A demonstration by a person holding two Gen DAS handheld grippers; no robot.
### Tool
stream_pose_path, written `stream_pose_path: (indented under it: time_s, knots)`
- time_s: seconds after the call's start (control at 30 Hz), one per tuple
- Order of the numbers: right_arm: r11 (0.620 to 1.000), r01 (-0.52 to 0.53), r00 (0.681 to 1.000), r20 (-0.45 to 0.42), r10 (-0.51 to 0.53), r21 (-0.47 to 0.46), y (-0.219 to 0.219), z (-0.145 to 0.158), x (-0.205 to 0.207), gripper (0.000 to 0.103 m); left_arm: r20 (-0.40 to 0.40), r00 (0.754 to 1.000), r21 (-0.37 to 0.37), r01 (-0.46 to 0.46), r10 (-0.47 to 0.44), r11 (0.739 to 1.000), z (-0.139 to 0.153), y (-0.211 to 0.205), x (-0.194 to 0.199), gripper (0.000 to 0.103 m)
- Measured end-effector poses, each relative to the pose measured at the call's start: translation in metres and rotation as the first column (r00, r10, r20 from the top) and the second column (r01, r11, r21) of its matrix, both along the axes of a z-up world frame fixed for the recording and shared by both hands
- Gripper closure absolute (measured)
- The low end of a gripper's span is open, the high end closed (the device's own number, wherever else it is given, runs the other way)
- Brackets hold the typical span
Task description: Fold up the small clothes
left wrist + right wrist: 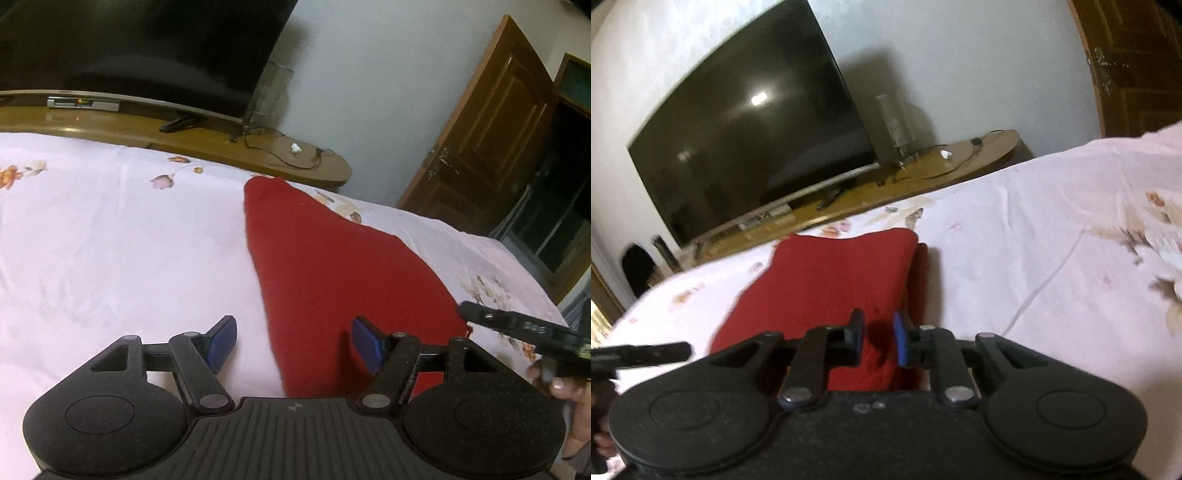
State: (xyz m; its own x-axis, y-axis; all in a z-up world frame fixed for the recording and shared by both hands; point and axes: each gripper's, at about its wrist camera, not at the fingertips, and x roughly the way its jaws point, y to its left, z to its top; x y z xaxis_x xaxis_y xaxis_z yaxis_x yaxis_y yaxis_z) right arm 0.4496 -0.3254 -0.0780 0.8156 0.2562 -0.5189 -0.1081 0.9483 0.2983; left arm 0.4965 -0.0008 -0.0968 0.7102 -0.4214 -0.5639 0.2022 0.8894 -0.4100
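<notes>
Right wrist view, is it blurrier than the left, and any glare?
Right wrist view: smeared by motion, worst at the flowered bedsheet edge; a lamp glares on the television. Left wrist view: sharper, red cloth crisp, fisheye bending the door.

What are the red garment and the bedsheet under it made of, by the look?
Red garment: probably a soft knit or fleece; matte, slightly fuzzy, thick rounded fold edge. Bedsheet: likely thin woven cotton or blend; smooth, fine creases, printed flowers.

I see a bed covered by a pale pink floral sheet, and a folded red garment lies flat directly on that sheet.
</notes>
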Motion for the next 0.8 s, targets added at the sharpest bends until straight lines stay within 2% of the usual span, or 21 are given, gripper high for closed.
stream_pose_path:
  time_s: [0.03,0.1,0.13,0.23,0.3,0.43,0.63,0.7,0.77,0.8]
  knots:
    - [1.0,0.002,1.0,-0.012,-0.002,-0.009,0.002,-0.003,0.006,0.078,-0.001,1.0,0.001,0.005,-0.005,1.0,-0.001,-0.003,0.002,0.035]
    - [0.999,-0.031,0.999,-0.039,0.031,0.017,0.005,-0.008,0.014,0.092,-0.01,1.0,0.009,0.018,-0.017,1.0,-0.004,-0.009,0.008,0.035]
    - [0.998,-0.055,0.997,-0.053,0.057,0.032,0.007,-0.01,0.016,0.092,-0.017,1.0,0.008,0.024,-0.024,1.0,-0.006,-0.01,0.01,0.035]
    - [0.999,-0.05,0.994,-0.099,0.048,-0.012,0.006,-0.019,0.021,0.093,-0.042,0.999,0.022,0.031,-0.03,0.999,-0.013,-0.014,0.017,0.035]
    - [0.999,-0.044,0.993,-0.106,0.042,-0.011,0.001,-0.021,0.023,0.092,-0.048,0.998,0.018,0.032,-0.032,0.999,-0.016,-0.014,0.018,0.035]
    - [0.995,-0.07,0.993,-0.103,0.064,-0.065,0.008,-0.022,0.023,0.092,-0.054,0.998,0.0,0.036,-0.036,0.999,-0.021,-0.013,0.023,0.035]
    - [0.999,-0.045,0.992,-0.121,0.044,-0.004,0.0,-0.023,0.027,0.089,-0.053,0.997,0.007,0.048,-0.048,0.999,-0.022,-0.014,0.025,0.035]
    - [0.999,-0.042,0.991,-0.126,0.045,0.022,-0.002,-0.021,0.026,0.083,-0.051,0.997,0.018,0.054,-0.053,0.998,-0.02,-0.015,0.026,0.035]
    - [0.998,-0.023,0.993,-0.111,0.029,0.051,-0.007,-0.016,0.023,0.066,-0.05,0.997,0.023,0.058,-0.057,0.998,-0.018,-0.016,0.027,0.035]
    - [0.998,-0.014,0.995,-0.1,0.021,0.066,-0.01,-0.014,0.021,0.051,-0.049,0.997,0.019,0.06,-0.059,0.998,-0.017,-0.015,0.027,0.035]
